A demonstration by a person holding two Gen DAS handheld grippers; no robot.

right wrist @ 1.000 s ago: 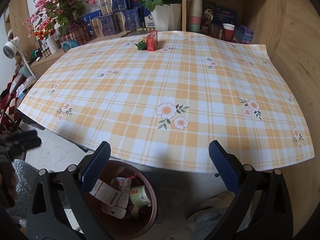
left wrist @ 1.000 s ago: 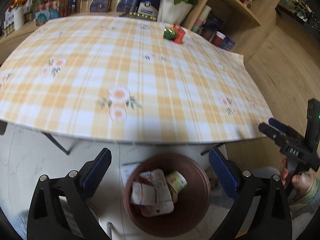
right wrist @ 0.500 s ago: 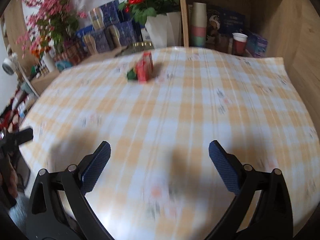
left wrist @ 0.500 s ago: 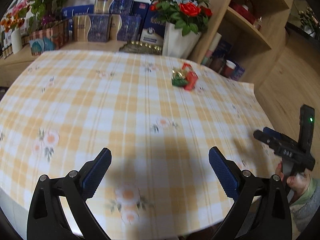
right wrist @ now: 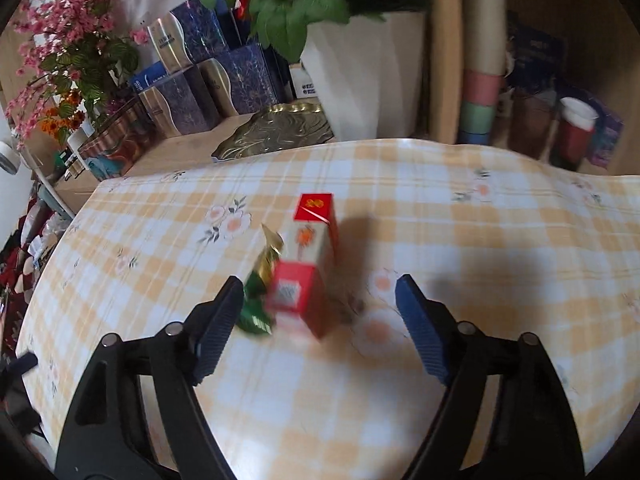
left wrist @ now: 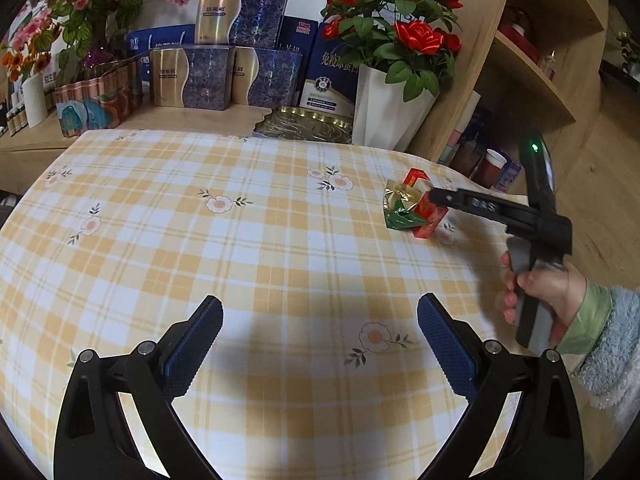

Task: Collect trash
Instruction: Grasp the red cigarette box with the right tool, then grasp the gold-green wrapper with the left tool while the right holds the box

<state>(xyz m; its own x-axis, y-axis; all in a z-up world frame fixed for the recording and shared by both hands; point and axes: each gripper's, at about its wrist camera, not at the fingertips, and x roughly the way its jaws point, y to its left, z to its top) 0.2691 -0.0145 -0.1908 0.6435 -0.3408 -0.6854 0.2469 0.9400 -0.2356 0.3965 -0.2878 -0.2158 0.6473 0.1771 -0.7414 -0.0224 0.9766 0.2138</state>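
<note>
Counter (left wrist: 280,248) under a yellow-and-white checked cloth with printed flowers fills both views. White angular vase of red roses (left wrist: 384,108) stands just beyond its far edge. Near the far right corner lies the trash: a red and white cardboard carton (right wrist: 308,264) on its side, with a crumpled green and gold foil wrapper (right wrist: 260,300) touching it. The right gripper (right wrist: 320,320) has its fingers closing, both pieces between them, pads not pressing. The left gripper (left wrist: 320,344) hovers over bare cloth near the front edge, fingers wide apart.
</note>
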